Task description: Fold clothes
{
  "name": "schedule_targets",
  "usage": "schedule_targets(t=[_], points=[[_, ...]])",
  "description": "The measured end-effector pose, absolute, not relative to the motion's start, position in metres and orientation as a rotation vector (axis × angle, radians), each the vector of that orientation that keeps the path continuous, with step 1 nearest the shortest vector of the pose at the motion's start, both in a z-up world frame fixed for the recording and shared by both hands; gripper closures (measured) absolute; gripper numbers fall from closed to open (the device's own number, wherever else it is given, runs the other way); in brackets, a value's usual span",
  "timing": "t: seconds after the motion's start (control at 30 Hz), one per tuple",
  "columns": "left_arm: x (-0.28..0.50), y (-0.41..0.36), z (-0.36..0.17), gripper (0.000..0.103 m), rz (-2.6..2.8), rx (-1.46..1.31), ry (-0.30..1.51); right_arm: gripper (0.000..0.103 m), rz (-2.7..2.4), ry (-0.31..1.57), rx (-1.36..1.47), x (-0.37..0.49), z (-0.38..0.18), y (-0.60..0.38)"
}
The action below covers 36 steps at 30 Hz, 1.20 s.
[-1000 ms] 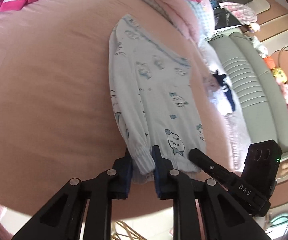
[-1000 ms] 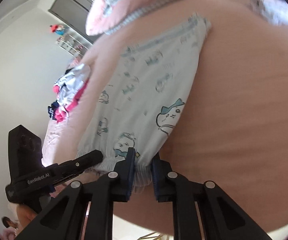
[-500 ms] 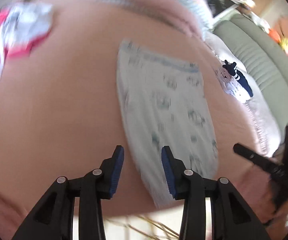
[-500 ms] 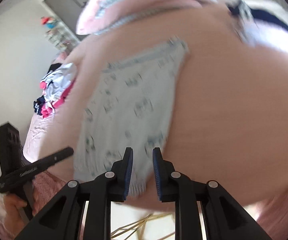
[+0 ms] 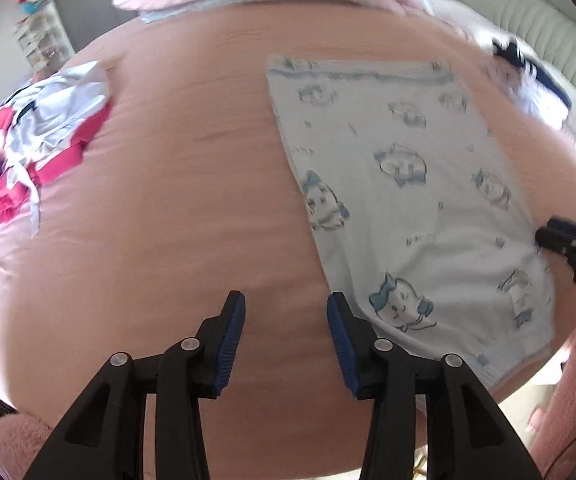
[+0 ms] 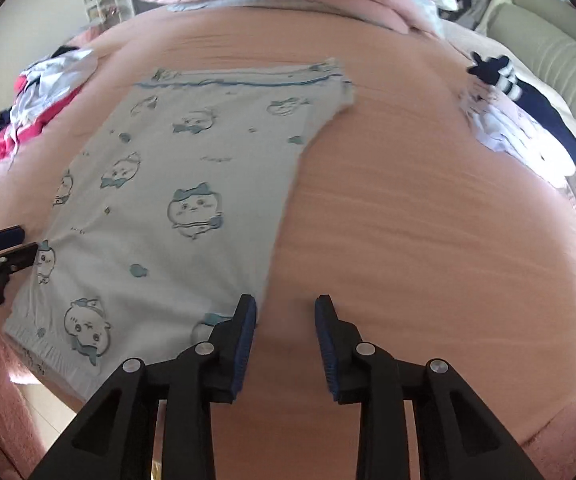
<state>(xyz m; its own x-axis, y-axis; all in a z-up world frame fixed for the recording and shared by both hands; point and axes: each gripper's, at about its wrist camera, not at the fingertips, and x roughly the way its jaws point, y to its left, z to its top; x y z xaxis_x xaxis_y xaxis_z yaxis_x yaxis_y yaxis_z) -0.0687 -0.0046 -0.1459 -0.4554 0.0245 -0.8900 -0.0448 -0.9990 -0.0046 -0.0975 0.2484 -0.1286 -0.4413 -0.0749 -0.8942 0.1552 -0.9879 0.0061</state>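
**Both grippers off the folded pyjama trousers**

The pale blue cartoon-print pyjama trousers [image 5: 399, 208] lay flat on the pink bed [image 5: 176, 208], folded lengthwise, cuffs at the near edge. The left gripper [image 5: 286, 312] hung beside their left side, jaws spread with only sheet between them, having just been opening. The right gripper [image 6: 285, 314], likewise just opened, stood at their right side, nothing between its pads. A heap of clothes [image 5: 44, 132] sat toward the bed's left edge, a navy-and-white garment [image 6: 523, 120] toward the right.
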Motion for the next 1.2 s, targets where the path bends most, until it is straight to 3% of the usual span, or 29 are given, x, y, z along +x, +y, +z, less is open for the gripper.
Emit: schedule_targets(t=[0.07, 0.17, 0.27, 0.33, 0.47, 0.6, 0.73, 0.8, 1.03, 1.1, 1.2], points=[[-0.069, 0.003, -0.138, 0.063, 2.611, -1.518, -0.060, 0.073, -2.533, 0.050, 1.513, -0.097, -0.122, 0.247], [-0.071, 0.026, -0.143, 0.063, 2.543, -1.508, -0.026, 0.073, -2.432, 0.052, 1.435, -0.090, -0.118, 0.226], [-0.066, 0.034, -0.162, 0.062, 2.540, -1.642, 0.115, 0.073, -2.356, 0.230, 1.469, -0.079, -0.132, 0.206], [-0.060, 0.024, -0.162, 0.061, 2.571, -1.683, 0.073, 0.063, -2.401, 0.362, 1.507, -0.075, -0.140, 0.207], [-0.051, 0.007, -0.153, 0.062, 2.658, -1.652, -0.032, 0.060, -2.480, 0.266, 1.535, -0.079, -0.126, 0.227], [-0.054, 0.018, -0.152, 0.062, 2.614, -1.513, -0.134, 0.058, -2.335, 0.046, 1.447, -0.091, -0.110, 0.209], [-0.048, 0.033, -0.159, 0.062, 2.529, -1.540, -0.025, 0.058, -2.168, 0.097, 1.472, -0.099, -0.125, 0.167], [-0.047, 0.033, -0.170, 0.061, 2.528, -1.615, 0.063, 0.059, -2.164, 0.216, 1.508, -0.097, -0.141, 0.157], [-0.049, -0.013, -0.154, 0.061, 2.616, -1.488, -0.315, 0.058, -2.370, 0.326, 1.517, -0.070, -0.120, 0.194], [-0.055, -0.006, -0.149, 0.061, 2.589, -1.417, -0.344, 0.058, -2.333, 0.262, 1.466, -0.063, -0.115, 0.198], [-0.066, 0.016, -0.158, 0.061, 2.525, -1.477, -0.195, 0.058, -2.295, 0.211, 1.423, -0.062, -0.123, 0.183]])
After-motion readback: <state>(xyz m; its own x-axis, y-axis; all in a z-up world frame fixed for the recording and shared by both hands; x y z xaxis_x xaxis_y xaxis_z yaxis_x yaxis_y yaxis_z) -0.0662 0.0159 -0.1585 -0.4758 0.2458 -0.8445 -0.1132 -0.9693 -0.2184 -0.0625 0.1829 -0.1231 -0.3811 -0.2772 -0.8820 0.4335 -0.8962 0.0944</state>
